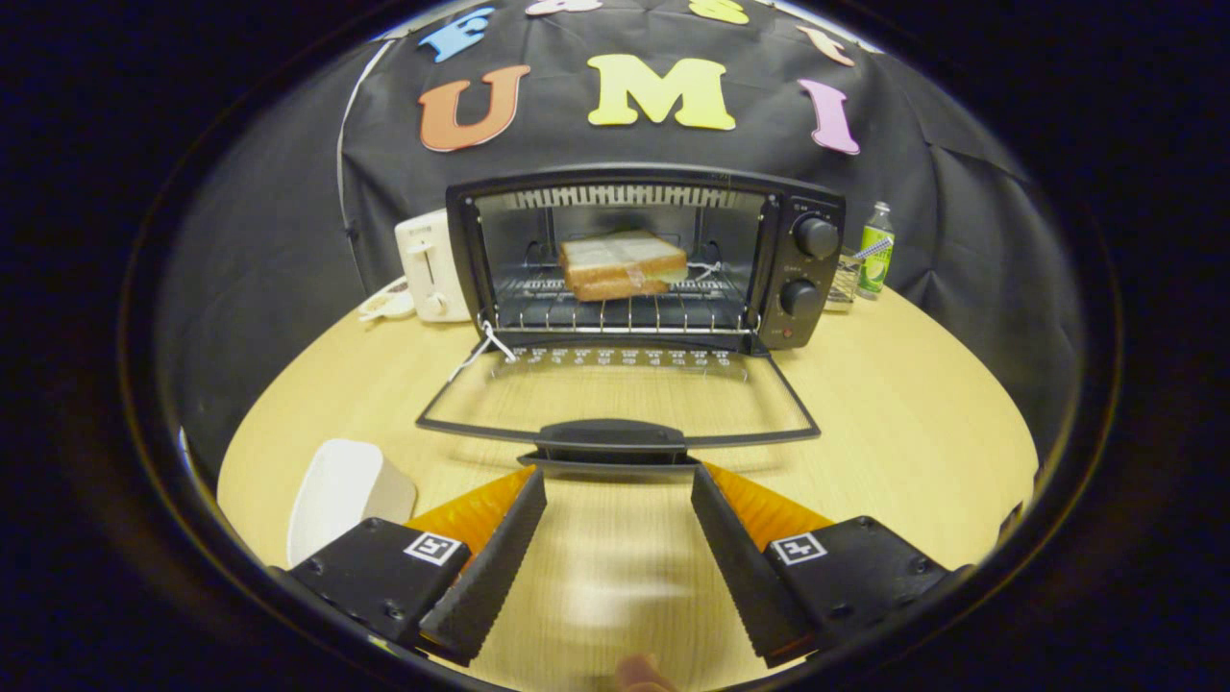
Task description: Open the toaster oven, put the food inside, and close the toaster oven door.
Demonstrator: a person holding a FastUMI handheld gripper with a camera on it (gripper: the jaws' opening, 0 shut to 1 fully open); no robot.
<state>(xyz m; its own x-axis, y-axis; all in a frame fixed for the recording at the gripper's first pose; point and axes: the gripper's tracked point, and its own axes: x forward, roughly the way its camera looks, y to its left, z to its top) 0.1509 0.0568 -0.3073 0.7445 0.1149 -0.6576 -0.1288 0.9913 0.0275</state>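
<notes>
The black toaster oven (644, 255) stands on the wooden table (913, 432) with its glass door (620, 394) folded down flat toward me. A sandwich (623, 263) rests on the wire rack inside the oven. The door's dark handle (613, 440) lies just ahead of my fingertips. My gripper (618, 481) is open, its two fingers spread wide over bare table with nothing between them, just short of the handle.
A white dish (341, 495) lies beside the left finger. A white toaster (430, 267) stands left of the oven, a green bottle (875, 248) to its right. Two knobs (815, 236) sit on the oven's right panel. A string hangs at the door's left hinge.
</notes>
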